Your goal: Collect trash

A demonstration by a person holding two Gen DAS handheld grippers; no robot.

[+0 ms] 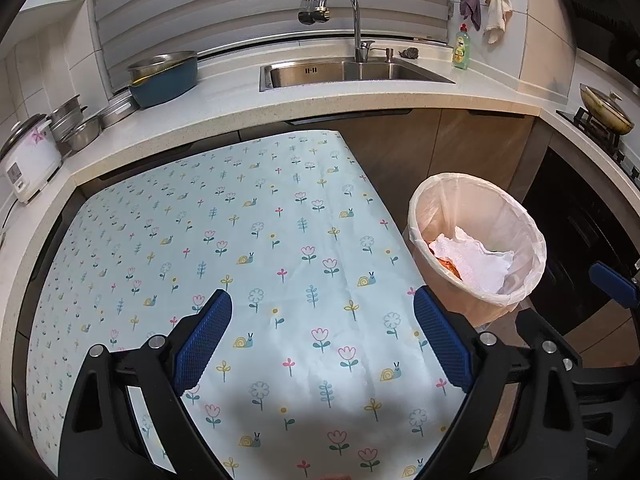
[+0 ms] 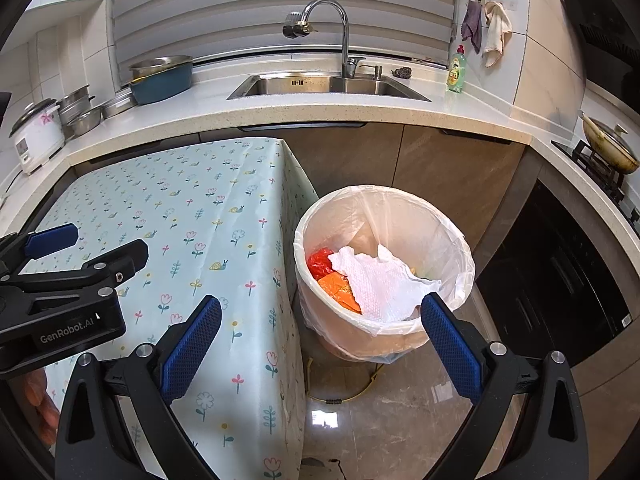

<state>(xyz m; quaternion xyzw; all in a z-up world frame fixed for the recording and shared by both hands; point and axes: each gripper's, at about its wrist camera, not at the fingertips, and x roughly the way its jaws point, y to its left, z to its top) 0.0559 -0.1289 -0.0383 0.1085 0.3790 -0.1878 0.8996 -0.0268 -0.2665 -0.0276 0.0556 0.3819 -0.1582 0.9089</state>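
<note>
A round bin lined with a pale plastic bag (image 2: pixel 384 336) stands on the floor right of the table; it also shows in the left wrist view (image 1: pixel 532 236). Inside lie a crumpled white paper towel (image 2: pixel 384 284), a red wrapper (image 2: pixel 320 262) and an orange wrapper (image 2: pixel 338 290). The towel shows in the left wrist view (image 1: pixel 472 260). My left gripper (image 1: pixel 322 304) is open and empty above the flowered tablecloth (image 1: pixel 240 240). My right gripper (image 2: pixel 320 308) is open and empty, above the table edge and the bin's near rim. The left gripper also shows in the right wrist view (image 2: pixel 64 276).
A counter (image 1: pixel 320 100) with a sink (image 1: pixel 348 72) and faucet runs behind the table. Pots (image 1: pixel 164 76), a rice cooker (image 1: pixel 28 160) and a soap bottle (image 1: pixel 461 50) stand on it. A stove with a pan (image 1: pixel 604 108) and a dark oven (image 2: pixel 560 280) are at right. A yellow cord (image 2: pixel 356 392) lies on the floor.
</note>
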